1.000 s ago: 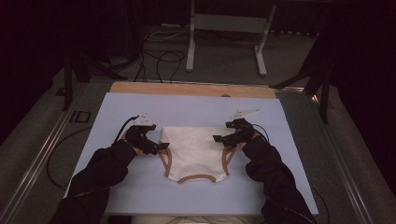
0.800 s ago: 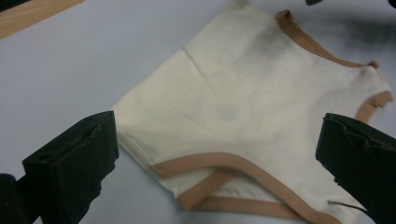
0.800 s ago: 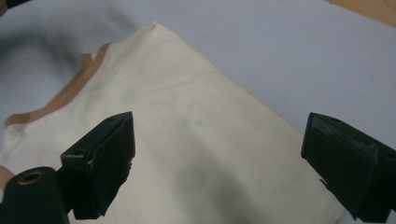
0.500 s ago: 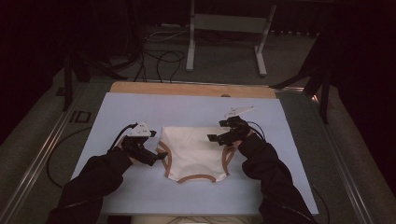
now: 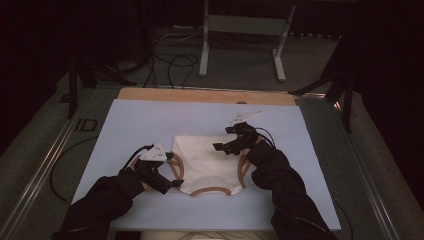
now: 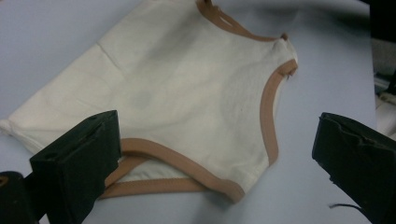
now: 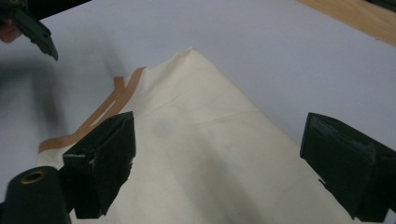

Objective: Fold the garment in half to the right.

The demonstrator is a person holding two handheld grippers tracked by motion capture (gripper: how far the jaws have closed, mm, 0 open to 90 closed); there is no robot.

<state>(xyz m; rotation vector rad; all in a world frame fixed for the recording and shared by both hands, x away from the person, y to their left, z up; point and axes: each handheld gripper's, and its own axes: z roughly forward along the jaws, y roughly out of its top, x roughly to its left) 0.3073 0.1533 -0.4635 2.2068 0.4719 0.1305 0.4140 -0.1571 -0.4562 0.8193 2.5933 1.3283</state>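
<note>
A cream sleeveless garment (image 5: pixel 207 162) with tan trim lies flat on the pale blue sheet (image 5: pixel 135 120), its tan-edged openings toward the near side. My left gripper (image 5: pixel 170 183) sits at its near left corner, open; in the left gripper view the wide-apart jaws frame the tan-bound edge of the garment (image 6: pixel 187 93), with nothing held between them (image 6: pixel 215 163). My right gripper (image 5: pixel 223 147) hovers over the far right part of the cloth, also open (image 7: pixel 224 163), looking down on the cream fabric (image 7: pixel 205 149). The other gripper (image 7: pixel 32 28) shows at that view's top left.
A wooden strip (image 5: pixel 200 95) borders the sheet's far edge. Beyond the table stand a metal frame (image 5: pixel 240 25) and loose cables (image 5: pixel 170 60) on the floor. Metal rails (image 5: pixel 55 150) run along the table's left side. Dark-sleeved forearms enter from the bottom.
My left gripper has drawn back toward the near left corner of the garment. My right gripper has shifted slightly farther over the cloth's upper right part. The garment lies as before.
</note>
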